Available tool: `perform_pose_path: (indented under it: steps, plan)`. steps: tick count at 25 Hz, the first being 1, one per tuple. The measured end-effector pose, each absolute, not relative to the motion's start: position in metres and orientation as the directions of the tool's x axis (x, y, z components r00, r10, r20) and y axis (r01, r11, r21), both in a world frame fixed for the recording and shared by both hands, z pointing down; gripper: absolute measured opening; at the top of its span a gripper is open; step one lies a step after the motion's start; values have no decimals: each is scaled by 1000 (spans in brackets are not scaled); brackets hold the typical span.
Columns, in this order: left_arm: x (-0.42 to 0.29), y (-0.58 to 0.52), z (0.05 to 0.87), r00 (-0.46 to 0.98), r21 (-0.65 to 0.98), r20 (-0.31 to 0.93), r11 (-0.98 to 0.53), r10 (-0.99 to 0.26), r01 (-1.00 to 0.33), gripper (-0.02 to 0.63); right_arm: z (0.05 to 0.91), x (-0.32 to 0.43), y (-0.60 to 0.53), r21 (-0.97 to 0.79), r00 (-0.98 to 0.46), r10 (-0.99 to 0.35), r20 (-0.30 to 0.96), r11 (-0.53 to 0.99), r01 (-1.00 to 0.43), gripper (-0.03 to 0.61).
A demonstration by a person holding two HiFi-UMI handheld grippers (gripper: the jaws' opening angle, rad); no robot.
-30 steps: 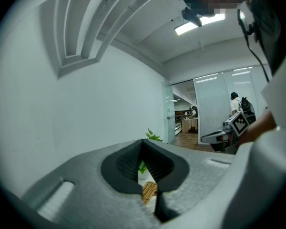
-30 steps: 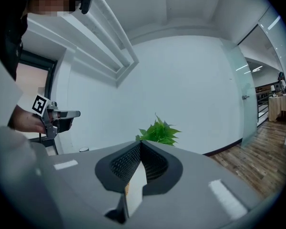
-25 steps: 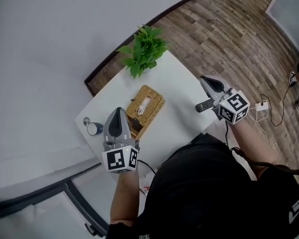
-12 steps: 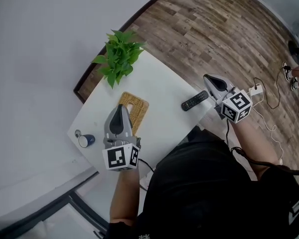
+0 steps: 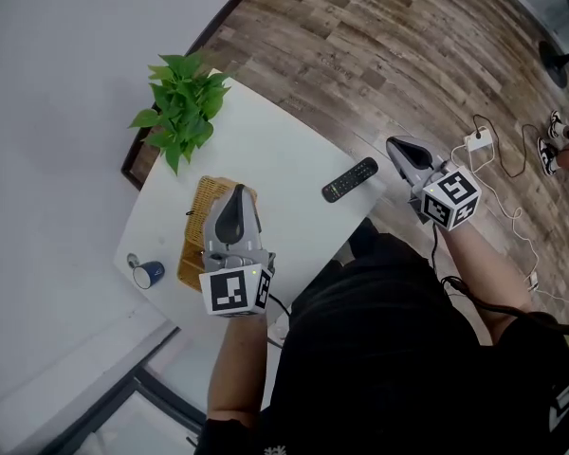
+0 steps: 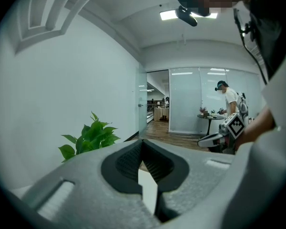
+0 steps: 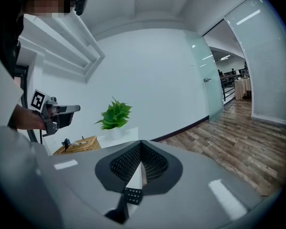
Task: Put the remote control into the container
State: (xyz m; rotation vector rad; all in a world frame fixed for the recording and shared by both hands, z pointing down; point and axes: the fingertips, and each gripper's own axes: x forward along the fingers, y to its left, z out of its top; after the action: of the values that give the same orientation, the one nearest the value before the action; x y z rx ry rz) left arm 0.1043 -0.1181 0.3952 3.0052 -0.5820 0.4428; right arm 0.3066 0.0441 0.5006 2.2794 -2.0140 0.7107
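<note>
Nothing of the job is done yet: the remote control [image 5: 349,179] lies flat on the table [image 5: 284,159] by its near edge, toward the right-hand corner, outside the wicker container [image 5: 195,230] at the near left. My right gripper [image 5: 394,143] hovers just beside the remote and my left gripper [image 5: 237,191] above the container, both jaws closed on nothing. I cannot tell what the container holds; picking up and dropping in are both left.

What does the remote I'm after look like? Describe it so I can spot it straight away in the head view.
Start at the white table in the middle of the head view. Near its edge closest to the person, just left of the right gripper, the remote control lies flat. It is the only slim black bar there; the wicker basket, plant and mug sit at the table's left end.
</note>
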Motion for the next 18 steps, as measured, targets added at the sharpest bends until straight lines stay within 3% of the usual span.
perform_pose_path:
  steps: [7, 18]
  plan:
    - [130, -111, 398, 916, 14, 242, -943, -319, -332, 2, 524, 315, 54, -301, 53, -924, 378, -178, -937, 3]
    - [148, -108, 465, 893, 37, 348, -947, -287, -319, 2, 574, 308, 61, -373, -4, -901, 433, -175, -911, 3]
